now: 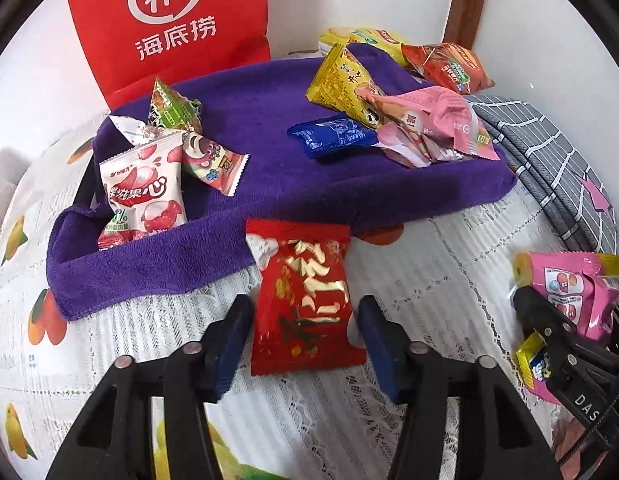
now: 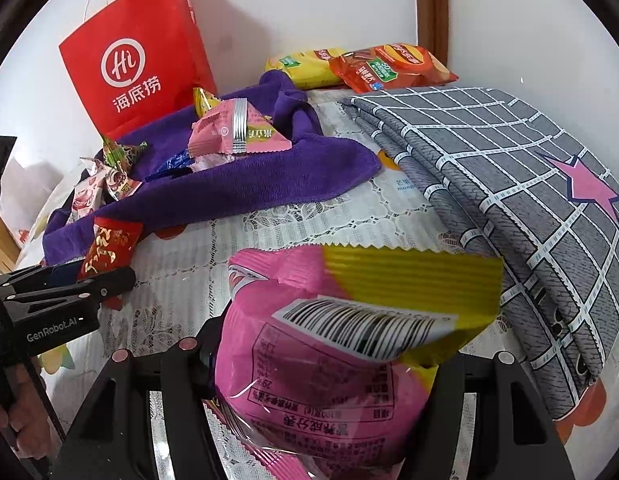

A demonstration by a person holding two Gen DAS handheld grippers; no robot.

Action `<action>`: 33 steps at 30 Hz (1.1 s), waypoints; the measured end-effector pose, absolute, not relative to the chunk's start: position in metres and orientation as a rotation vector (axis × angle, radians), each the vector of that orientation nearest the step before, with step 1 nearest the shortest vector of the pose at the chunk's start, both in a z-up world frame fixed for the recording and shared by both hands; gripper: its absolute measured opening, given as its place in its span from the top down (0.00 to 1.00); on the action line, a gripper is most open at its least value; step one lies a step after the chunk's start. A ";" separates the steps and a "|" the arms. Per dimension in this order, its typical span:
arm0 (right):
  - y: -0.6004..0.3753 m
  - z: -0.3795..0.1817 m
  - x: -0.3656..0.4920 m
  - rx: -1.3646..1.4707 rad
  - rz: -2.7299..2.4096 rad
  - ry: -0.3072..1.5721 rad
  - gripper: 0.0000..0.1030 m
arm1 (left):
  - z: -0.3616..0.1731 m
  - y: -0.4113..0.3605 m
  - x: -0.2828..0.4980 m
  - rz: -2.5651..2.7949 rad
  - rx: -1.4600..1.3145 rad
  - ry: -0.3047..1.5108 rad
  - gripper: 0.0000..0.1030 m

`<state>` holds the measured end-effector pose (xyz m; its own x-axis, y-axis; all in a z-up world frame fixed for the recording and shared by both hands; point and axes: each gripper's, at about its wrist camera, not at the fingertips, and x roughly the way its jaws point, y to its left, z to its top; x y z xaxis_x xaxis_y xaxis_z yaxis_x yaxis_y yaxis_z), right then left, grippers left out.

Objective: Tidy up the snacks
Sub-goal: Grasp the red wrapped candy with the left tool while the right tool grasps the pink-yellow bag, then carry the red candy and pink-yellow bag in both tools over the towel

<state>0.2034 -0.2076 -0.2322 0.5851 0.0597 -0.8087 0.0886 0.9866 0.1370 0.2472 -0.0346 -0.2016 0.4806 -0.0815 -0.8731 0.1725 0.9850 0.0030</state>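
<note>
Jaws of left gripper (image 1: 305,332) spread astride red packet (image 1: 305,300), lengthwise toward purple towel (image 1: 269,184); right gripper (image 2: 321,364) clenches pink bag (image 2: 309,372).

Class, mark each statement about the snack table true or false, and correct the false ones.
1. The right claw grips a pink and yellow packet. True.
2. The left claw is shut on the red packet. False: its jaws stand open on either side of the packet, which lies on the lace tablecloth.
3. The blue packet lies on the purple towel. True.
4. The red paper bag lies flat on the towel. False: it stands upright by the wall behind the towel.
</note>
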 end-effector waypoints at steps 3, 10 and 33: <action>-0.209 -0.232 0.203 0.180 -0.013 0.944 0.39 | -0.203 -0.039 0.247 -0.151 0.108 1.030 0.41; -0.210 -0.232 0.202 0.195 -0.007 0.939 0.39 | -0.203 -0.037 0.249 -0.177 0.065 1.013 0.61; -0.172 -0.155 0.218 0.146 0.164 0.828 0.44 | -0.156 0.007 0.240 -0.237 -0.114 0.900 0.64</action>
